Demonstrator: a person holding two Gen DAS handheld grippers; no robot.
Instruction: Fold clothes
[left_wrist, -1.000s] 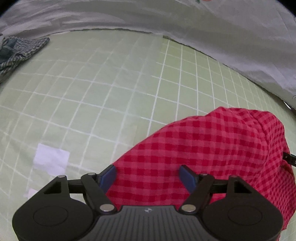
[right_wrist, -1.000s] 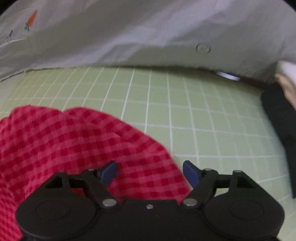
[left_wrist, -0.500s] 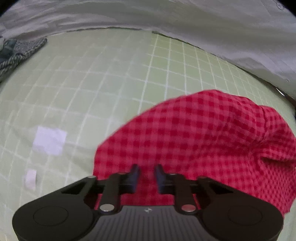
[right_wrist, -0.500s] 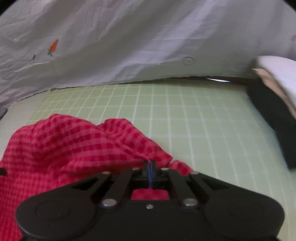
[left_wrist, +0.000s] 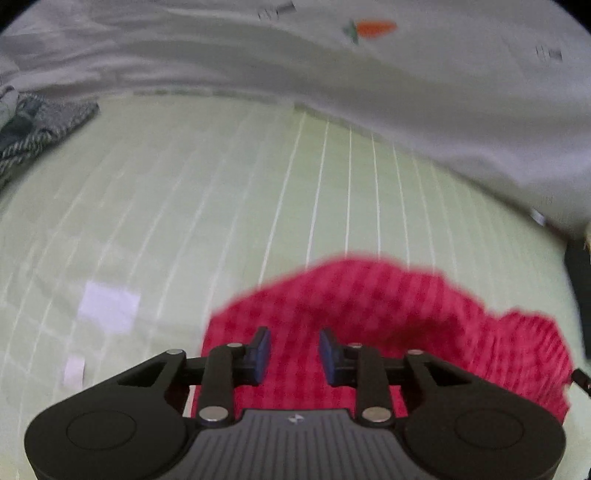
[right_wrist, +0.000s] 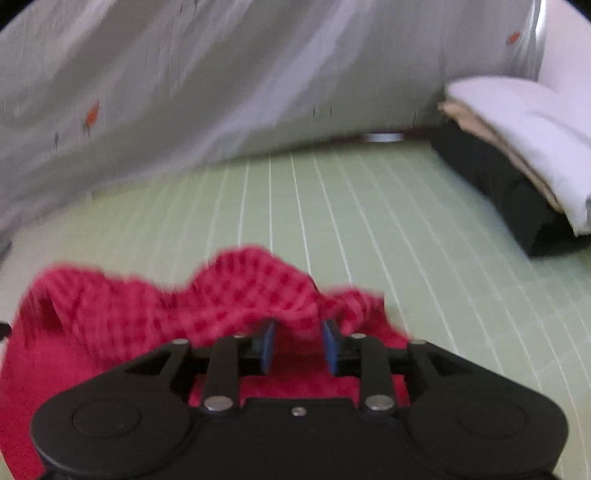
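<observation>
The red checked cloth (left_wrist: 388, 317) is seen bunched on the green gridded surface (left_wrist: 184, 221), under both hand-held grippers, left (left_wrist: 294, 354) and right (right_wrist: 300, 345), each spread apart. Only the right view shows stacked folded clothes (right_wrist: 517, 147); only the left, a grey garment (left_wrist: 37, 125).

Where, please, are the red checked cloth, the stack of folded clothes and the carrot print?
red checked cloth (left_wrist: 388, 295), left wrist view, its raised middle.
stack of folded clothes (right_wrist: 524, 122), right wrist view, white top layer.
carrot print (left_wrist: 376, 27), left wrist view, orange body.
</observation>
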